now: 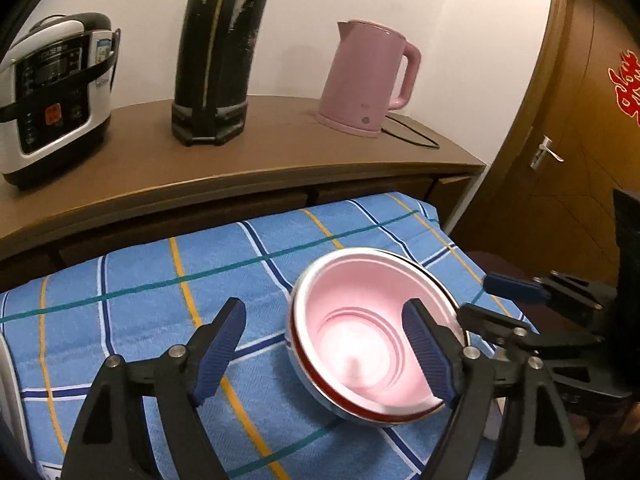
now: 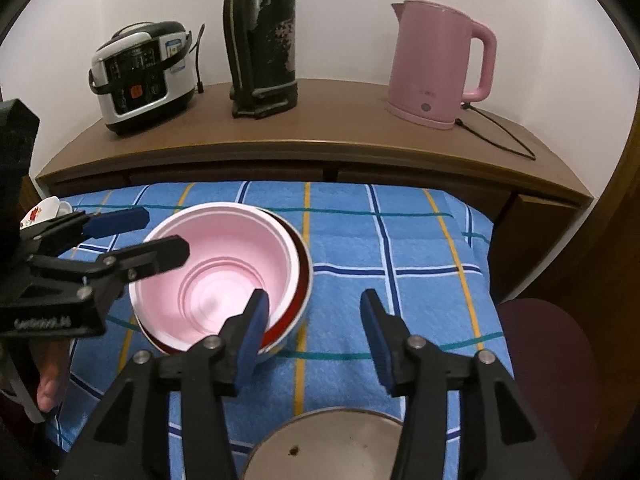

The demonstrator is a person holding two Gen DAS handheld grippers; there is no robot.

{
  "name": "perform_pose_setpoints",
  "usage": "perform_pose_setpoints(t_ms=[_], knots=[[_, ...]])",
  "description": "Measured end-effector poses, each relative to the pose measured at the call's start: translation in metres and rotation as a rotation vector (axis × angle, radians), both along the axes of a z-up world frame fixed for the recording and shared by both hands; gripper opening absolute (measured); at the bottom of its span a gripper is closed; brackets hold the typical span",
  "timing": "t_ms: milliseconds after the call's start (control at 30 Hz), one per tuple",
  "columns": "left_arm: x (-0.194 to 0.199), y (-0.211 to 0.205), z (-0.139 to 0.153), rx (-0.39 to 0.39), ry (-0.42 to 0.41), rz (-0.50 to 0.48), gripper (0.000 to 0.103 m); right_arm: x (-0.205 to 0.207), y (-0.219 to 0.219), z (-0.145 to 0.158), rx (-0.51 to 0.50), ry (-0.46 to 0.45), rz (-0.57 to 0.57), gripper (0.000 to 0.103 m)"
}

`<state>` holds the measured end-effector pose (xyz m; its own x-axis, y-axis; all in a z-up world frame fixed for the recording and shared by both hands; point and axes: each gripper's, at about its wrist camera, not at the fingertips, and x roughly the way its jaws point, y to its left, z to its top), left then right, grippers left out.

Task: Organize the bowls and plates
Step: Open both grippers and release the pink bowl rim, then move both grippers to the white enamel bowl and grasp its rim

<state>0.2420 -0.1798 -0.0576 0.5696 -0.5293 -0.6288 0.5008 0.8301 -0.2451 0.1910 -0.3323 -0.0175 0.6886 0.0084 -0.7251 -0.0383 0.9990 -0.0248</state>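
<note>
A pink bowl [image 1: 352, 320] [image 2: 224, 264] sits nested in a red-rimmed bowl [image 2: 294, 322] on the blue checked cloth [image 1: 160, 280]. My left gripper [image 1: 326, 316] stands open astride the stack's left wall, one finger inside the pink bowl and one outside, and neither pad presses on it. In the right wrist view it comes in from the left [image 2: 160, 232]. My right gripper [image 2: 314, 300] is open over the stack's right wall, with its left finger at the rim and its right finger above the cloth. It shows at the right edge of the left wrist view [image 1: 478, 298].
A metal bowl [image 2: 332, 440] lies near the cloth's front edge, below my right gripper. A small floral bowl [image 2: 44, 212] sits at the far left. Behind, a wooden counter [image 2: 320, 136] holds a rice cooker [image 2: 140, 76], a black flask [image 2: 260, 40] and a pink kettle [image 2: 436, 64]. A dark stool [image 2: 548, 360] stands right.
</note>
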Motion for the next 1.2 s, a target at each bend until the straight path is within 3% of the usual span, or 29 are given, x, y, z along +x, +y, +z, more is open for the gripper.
perform_pose_setpoints(t_ms=[233, 433, 633, 733, 1033, 1100, 1200], knots=[[0.006, 0.024, 0.005, -0.087, 0.008, 0.075, 0.082, -0.03, -0.025, 0.006, 0.035, -0.027, -0.045, 0.05], [-0.006, 0.028, 0.016, -0.121, -0.056, 0.105, 0.082, -0.067, -0.051, 0.012, 0.055, -0.052, -0.095, 0.05], [-0.043, 0.014, 0.03, -0.082, -0.125, 0.09, 0.082, -0.101, -0.076, 0.001, 0.051, -0.024, -0.127, 0.046], [-0.068, 0.0, 0.029, -0.067, -0.123, 0.033, 0.082, -0.11, -0.085, -0.009, 0.07, -0.002, -0.135, 0.038], [-0.116, -0.052, 0.007, 0.015, -0.107, -0.097, 0.082, -0.117, -0.087, -0.02, 0.11, 0.003, -0.116, 0.03], [-0.12, -0.059, 0.003, 0.018, -0.09, -0.126, 0.077, -0.117, -0.085, -0.022, 0.119, 0.003, -0.11, 0.029], [-0.12, -0.067, -0.004, 0.011, -0.042, -0.164, 0.061, -0.116, -0.081, -0.025, 0.129, 0.01, -0.095, 0.026]])
